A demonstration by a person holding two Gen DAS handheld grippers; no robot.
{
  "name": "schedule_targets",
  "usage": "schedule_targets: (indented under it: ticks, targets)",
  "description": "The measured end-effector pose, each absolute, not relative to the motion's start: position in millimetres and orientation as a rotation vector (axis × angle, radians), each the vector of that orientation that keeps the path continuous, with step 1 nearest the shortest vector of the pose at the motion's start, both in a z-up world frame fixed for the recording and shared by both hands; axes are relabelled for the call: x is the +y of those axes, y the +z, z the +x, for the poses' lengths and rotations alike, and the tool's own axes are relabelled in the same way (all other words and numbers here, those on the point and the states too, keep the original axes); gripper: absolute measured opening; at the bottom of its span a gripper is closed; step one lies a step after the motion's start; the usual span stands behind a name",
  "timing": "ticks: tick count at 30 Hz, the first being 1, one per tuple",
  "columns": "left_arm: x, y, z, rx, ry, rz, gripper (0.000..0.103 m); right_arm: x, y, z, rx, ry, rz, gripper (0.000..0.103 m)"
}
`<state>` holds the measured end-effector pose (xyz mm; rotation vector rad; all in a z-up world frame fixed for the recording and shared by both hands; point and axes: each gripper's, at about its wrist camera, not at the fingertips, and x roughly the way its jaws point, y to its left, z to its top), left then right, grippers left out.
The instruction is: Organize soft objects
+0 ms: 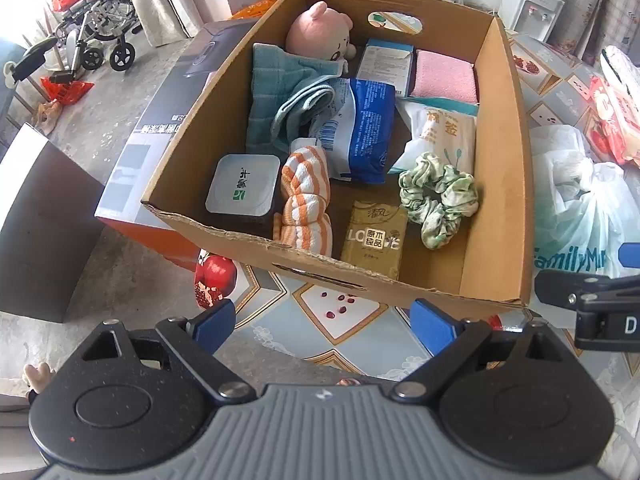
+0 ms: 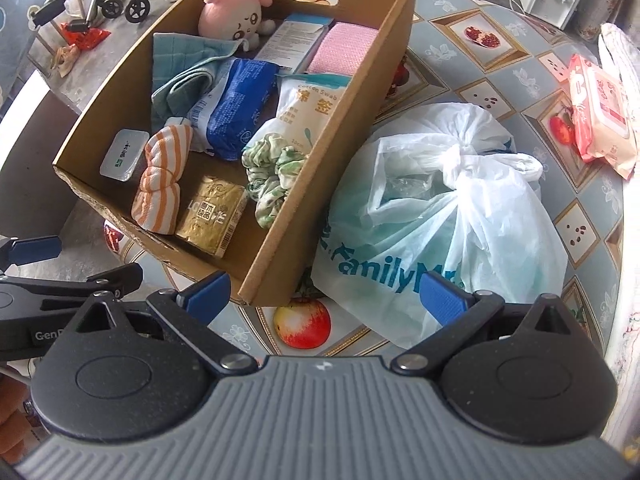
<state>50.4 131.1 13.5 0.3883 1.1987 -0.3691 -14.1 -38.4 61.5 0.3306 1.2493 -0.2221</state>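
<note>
An open cardboard box (image 1: 496, 168) (image 2: 360, 92) on the table holds soft things: a pink plush toy (image 1: 320, 32) (image 2: 234, 14), a teal towel (image 1: 280, 92) (image 2: 180, 64), an orange-striped cloth (image 1: 306, 200) (image 2: 162, 176), a green scrunchie (image 1: 438, 196) (image 2: 272, 168), a blue packet (image 1: 368, 132) (image 2: 240, 108), a gold tissue pack (image 1: 376, 236) (image 2: 212, 216), a cotton swab bag (image 1: 440, 136) (image 2: 308, 108) and a pink sponge (image 1: 446, 76) (image 2: 344, 48). My left gripper (image 1: 324, 326) stands open before the box's near wall. My right gripper (image 2: 324, 294) is open, empty, over the box corner and a tied white plastic bag (image 2: 452, 208) (image 1: 580, 208).
A small white lidded tub (image 1: 242, 184) (image 2: 122, 154) sits in the box's left corner. A pink wet-wipes pack (image 2: 600, 116) lies at the table's right. A dark printed carton (image 1: 176, 120) stands left of the box, a wheelchair (image 1: 96, 28) beyond on the floor.
</note>
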Motion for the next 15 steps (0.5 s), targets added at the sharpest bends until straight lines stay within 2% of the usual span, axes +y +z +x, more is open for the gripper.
schedule_targets:
  ticks: [15]
  targets:
    - [129.1, 11.3, 51.5, 1.202, -0.397, 0.385, 0.095, -33.6, 57.8, -14.3, 1.261, -0.231, 0.319, 0.101]
